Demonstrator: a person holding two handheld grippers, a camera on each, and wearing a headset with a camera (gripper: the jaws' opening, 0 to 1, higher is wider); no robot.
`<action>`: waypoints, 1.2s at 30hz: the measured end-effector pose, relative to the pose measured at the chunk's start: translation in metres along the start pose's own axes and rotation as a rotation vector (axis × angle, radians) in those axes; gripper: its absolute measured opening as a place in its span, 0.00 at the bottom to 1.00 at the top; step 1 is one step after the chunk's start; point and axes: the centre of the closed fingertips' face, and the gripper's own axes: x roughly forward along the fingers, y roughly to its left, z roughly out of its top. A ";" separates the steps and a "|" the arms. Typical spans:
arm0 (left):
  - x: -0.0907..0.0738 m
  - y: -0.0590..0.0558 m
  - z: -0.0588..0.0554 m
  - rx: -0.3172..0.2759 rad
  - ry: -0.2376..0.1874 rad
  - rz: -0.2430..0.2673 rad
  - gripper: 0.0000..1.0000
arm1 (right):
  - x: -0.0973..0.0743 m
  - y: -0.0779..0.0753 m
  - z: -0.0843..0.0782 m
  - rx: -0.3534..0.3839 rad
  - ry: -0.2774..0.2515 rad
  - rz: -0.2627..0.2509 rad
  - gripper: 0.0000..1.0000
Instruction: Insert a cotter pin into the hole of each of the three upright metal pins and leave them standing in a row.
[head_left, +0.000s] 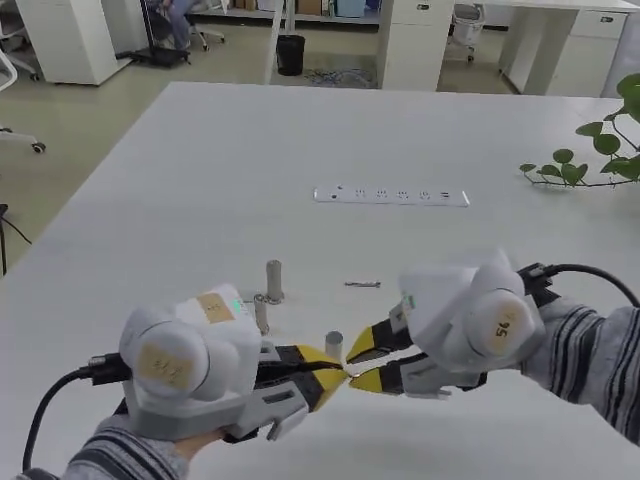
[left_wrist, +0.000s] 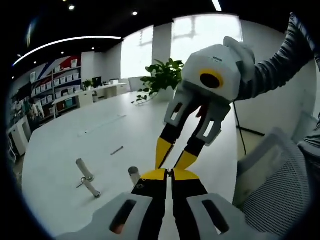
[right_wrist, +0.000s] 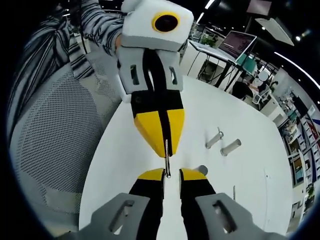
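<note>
Tips nearly touching, left gripper (left_wrist: 170, 174) pinches cotter pin (right_wrist: 167, 159), right gripper (right_wrist: 172, 175) agape.

1. Far metal pin (head_left: 273, 280): grey, upright.
2. Middle metal pin (head_left: 261, 314): upright, wire loop (head_left: 258, 298) at it (threaded or not, unclear).
3. Near metal pin (head_left: 334, 346): upright.
4. Loose cotter pin (head_left: 362, 284): lying flat beyond the near metal pin.
5. Held cotter pin (right_wrist: 167, 162): thin, pinched in the left gripper (right_wrist: 167, 151).

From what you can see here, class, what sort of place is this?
Probably an open-plan office or lab: a large white worktable with a white power strip, a grey mesh office chair, and desks with monitors behind.
</note>
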 end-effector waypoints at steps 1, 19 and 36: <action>0.000 0.000 0.000 0.005 0.000 -0.002 0.00 | 0.000 0.001 0.000 -0.001 -0.002 0.001 0.05; -0.004 0.008 -0.007 0.016 0.026 0.015 0.00 | 0.000 0.000 0.002 0.003 0.004 0.010 0.00; 0.007 0.030 -0.002 -0.051 -0.065 0.152 0.15 | -0.002 -0.019 -0.039 0.100 0.171 -0.074 0.00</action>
